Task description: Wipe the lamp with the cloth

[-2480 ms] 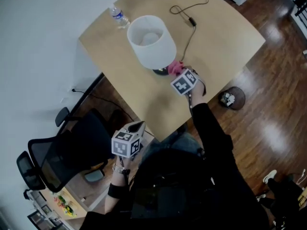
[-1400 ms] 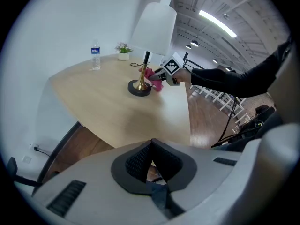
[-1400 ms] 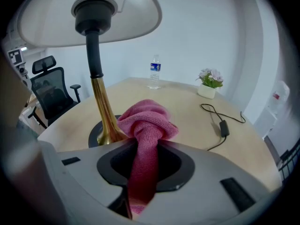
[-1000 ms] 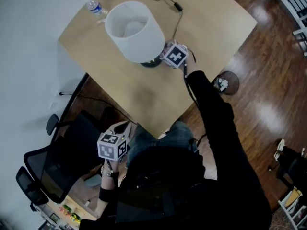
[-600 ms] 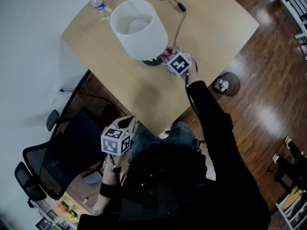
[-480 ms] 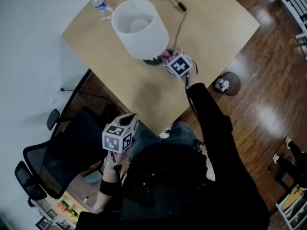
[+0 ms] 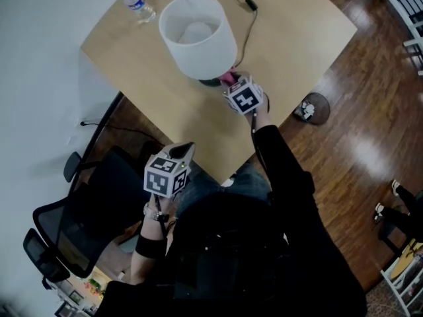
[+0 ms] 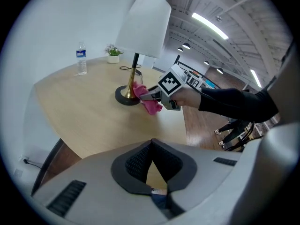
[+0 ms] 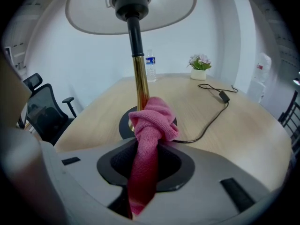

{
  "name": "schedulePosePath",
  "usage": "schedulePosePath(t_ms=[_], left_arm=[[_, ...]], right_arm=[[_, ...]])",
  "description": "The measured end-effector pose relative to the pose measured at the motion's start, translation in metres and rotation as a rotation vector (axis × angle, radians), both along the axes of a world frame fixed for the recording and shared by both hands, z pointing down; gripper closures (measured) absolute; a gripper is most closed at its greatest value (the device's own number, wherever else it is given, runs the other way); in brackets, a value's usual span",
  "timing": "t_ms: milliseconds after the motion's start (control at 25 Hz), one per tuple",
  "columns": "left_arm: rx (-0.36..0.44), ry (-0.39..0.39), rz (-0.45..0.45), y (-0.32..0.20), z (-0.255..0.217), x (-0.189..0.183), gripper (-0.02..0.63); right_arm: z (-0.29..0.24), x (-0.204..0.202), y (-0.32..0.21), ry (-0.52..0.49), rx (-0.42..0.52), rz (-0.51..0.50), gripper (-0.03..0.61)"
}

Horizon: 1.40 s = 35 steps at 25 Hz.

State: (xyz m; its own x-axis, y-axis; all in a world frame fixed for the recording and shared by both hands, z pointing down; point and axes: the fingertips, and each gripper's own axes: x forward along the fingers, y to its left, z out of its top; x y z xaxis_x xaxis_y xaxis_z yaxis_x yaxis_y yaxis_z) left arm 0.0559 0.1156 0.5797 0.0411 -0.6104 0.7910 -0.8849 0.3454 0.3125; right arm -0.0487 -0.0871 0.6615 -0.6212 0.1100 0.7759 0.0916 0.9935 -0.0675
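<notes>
The lamp has a white shade (image 7: 198,35), a brass stem (image 9: 139,74) and a dark round base (image 9: 125,124), and stands on the wooden table (image 7: 291,38). My right gripper (image 7: 232,84) is shut on a pink cloth (image 9: 152,121). The cloth's bunched end lies against the foot of the stem, just above the base. The left gripper view shows the same cloth (image 8: 149,103) hanging from the right gripper (image 8: 154,95) beside the base. My left gripper (image 7: 183,152) hovers off the table's near edge. Its fingertips meet with nothing between them.
A water bottle (image 7: 139,5) stands at the table's far left corner and a small potted plant (image 9: 199,64) at the far side. The lamp's black cable (image 7: 254,18) with its switch trails over the table. An office chair (image 7: 73,210) is at lower left, a round bin (image 7: 314,107) on the floor at right.
My right gripper has slid with the cloth from the right side of the lamp's base round toward its near side. My left gripper has moved closer to the table's edge.
</notes>
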Motion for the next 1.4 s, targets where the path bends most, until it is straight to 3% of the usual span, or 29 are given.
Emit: schedulePosePath(t_ms=[600, 840, 1120, 1400], left_arm=[[0.059, 0.072, 0.192, 0.029, 0.0, -0.062, 0.618], [0.046, 0.079, 0.272, 0.044, 0.012, -0.09, 0.618], [0.004, 0.045, 0.244, 0.059, 0.01, -0.098, 0.618], [-0.06, 0.002, 0.255, 0.073, 0.005, -0.087, 0.618]], right_arm=[[-0.011, -0.008, 0.037, 0.042, 0.049, 0.279, 0.479], [0.003, -0.02, 0.042, 0.066, 0.058, 0.383, 0.479], [0.0, -0.05, 0.073, 0.02, -0.021, 0.371, 0.479], [-0.012, -0.09, 0.062, -0.054, -0.026, 0.442, 0.48]])
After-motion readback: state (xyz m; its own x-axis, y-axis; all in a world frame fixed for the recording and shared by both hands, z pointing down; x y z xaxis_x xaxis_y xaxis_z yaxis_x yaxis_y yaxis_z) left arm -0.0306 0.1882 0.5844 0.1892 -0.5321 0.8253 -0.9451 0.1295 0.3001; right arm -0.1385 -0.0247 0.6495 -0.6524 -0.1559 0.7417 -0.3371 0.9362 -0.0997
